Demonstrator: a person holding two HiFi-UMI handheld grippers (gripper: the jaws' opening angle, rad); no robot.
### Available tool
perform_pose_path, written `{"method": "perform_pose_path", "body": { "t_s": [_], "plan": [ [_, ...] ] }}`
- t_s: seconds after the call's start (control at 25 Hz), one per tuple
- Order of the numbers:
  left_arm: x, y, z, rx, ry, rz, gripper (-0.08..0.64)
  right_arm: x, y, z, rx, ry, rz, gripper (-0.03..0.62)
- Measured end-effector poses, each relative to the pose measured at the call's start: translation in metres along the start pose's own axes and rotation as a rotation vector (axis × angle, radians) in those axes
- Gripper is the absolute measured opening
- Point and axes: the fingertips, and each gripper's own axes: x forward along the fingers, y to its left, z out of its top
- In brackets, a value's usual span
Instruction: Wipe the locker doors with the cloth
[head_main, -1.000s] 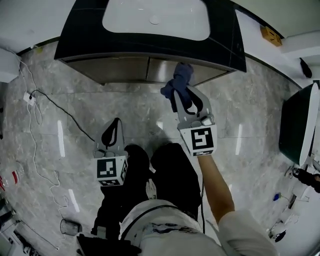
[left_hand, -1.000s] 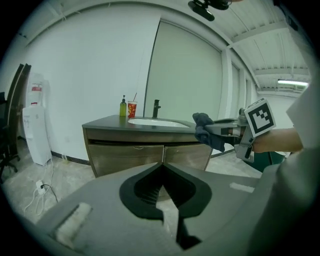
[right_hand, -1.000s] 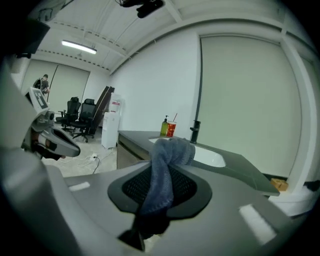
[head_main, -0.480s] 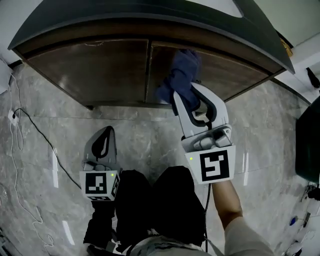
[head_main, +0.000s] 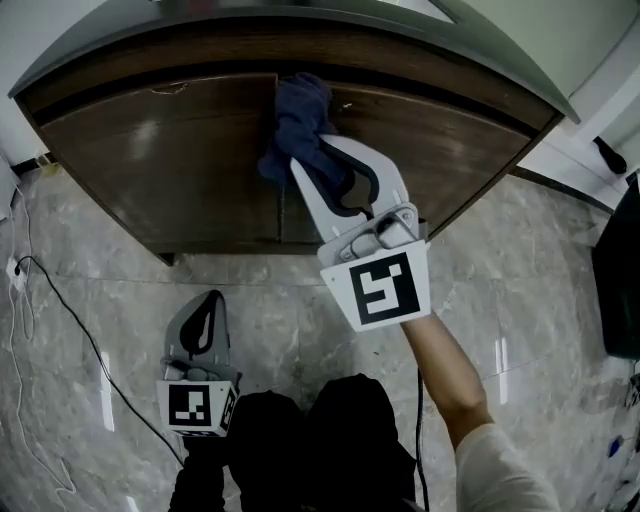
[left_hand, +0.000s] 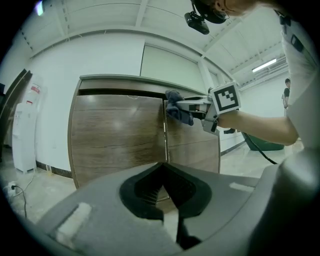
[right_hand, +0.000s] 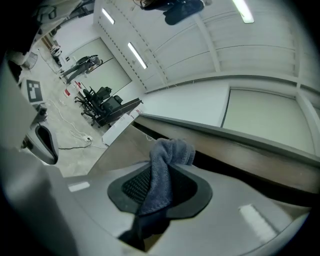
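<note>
Two brown wooden locker doors, the left door (head_main: 170, 170) and the right door (head_main: 450, 150), stand under a dark counter. A blue cloth (head_main: 300, 115) is bunched against the top of the doors at the seam between them. My right gripper (head_main: 308, 165) is shut on the cloth, which hangs down between its jaws in the right gripper view (right_hand: 162, 172). The left gripper view shows the cloth (left_hand: 177, 107) on the upper door edge. My left gripper (head_main: 207, 300) hangs low over the floor, well short of the doors, shut with nothing in it.
The counter edge (head_main: 520, 70) juts out above the doors. A white cable (head_main: 25, 330) trails over the marble floor at the left. A dark bin (head_main: 622, 290) stands at the right. The person's dark trouser legs (head_main: 320, 440) fill the bottom middle.
My right gripper has carried the cloth left along the top of the doors, from the right door to the seam. The doors loom larger and my left gripper sits lower in view.
</note>
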Motion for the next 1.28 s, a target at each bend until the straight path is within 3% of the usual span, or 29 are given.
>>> {"method": "perform_pose_path", "body": {
  "t_s": [0.4,1.12,1.28],
  "plan": [
    [-0.018,0.001,0.005,0.025,-0.010,0.019,-0.002,0.035,-0.011,-0.020,-0.067,0.038,-0.002,0.092],
    [-0.009,-0.019,-0.008,0.022,0.016,-0.001,-0.002,-0.033,-0.082,-0.058,-0.008,0.111,-0.107,0.094],
    [-0.009,-0.025,-0.004,0.029,0.029,-0.004,-0.002,-0.052,-0.103,-0.072,-0.032,0.135,-0.139,0.094]
  ]
}}
